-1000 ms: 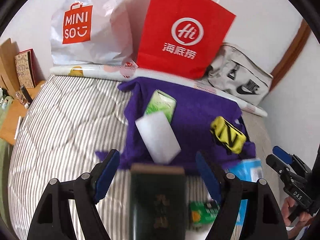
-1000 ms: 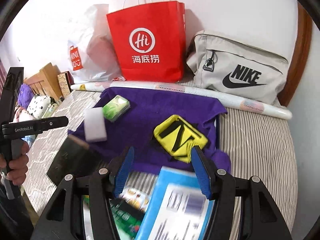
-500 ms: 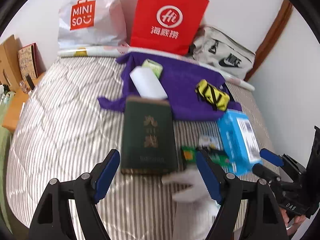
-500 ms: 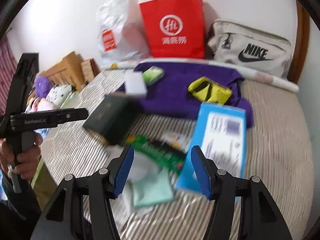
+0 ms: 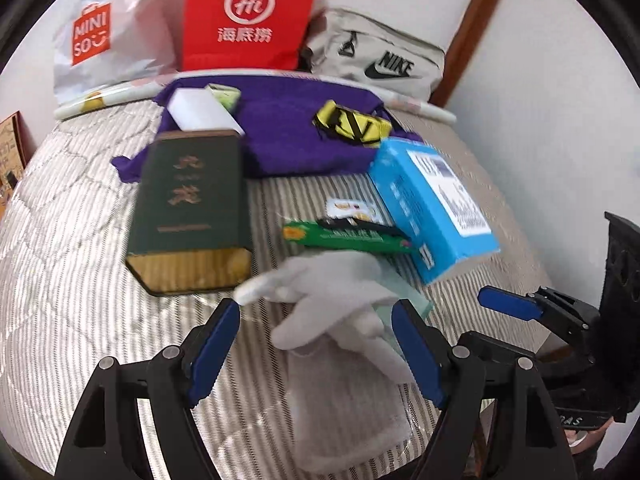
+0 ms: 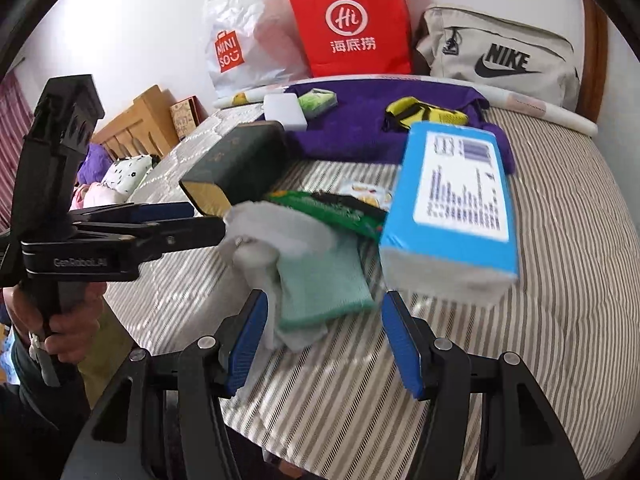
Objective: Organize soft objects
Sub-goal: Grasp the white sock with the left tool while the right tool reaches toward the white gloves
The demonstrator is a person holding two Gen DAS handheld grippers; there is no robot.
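A white glove (image 5: 332,300) lies on a pale green cloth (image 6: 324,280) on the striped bed; the glove also shows in the right wrist view (image 6: 272,236). My left gripper (image 5: 316,344) is open, its fingers on either side of the glove. My right gripper (image 6: 322,336) is open, just short of the green cloth's near edge. Farther back a purple cloth (image 5: 280,136) carries a yellow and black pouch (image 5: 352,124), a white sponge (image 5: 200,114) and a green packet (image 5: 224,94).
A dark green book box (image 5: 192,208), a blue box (image 5: 436,204) and a green flat pack (image 5: 348,236) lie around the glove. A red bag (image 5: 248,12), a Miniso bag (image 5: 104,36) and a Nike bag (image 5: 380,60) stand by the wall.
Both grippers have pulled back toward the near edge of the bed and tilted down. The glove and green cloth have come into view between their open fingers.
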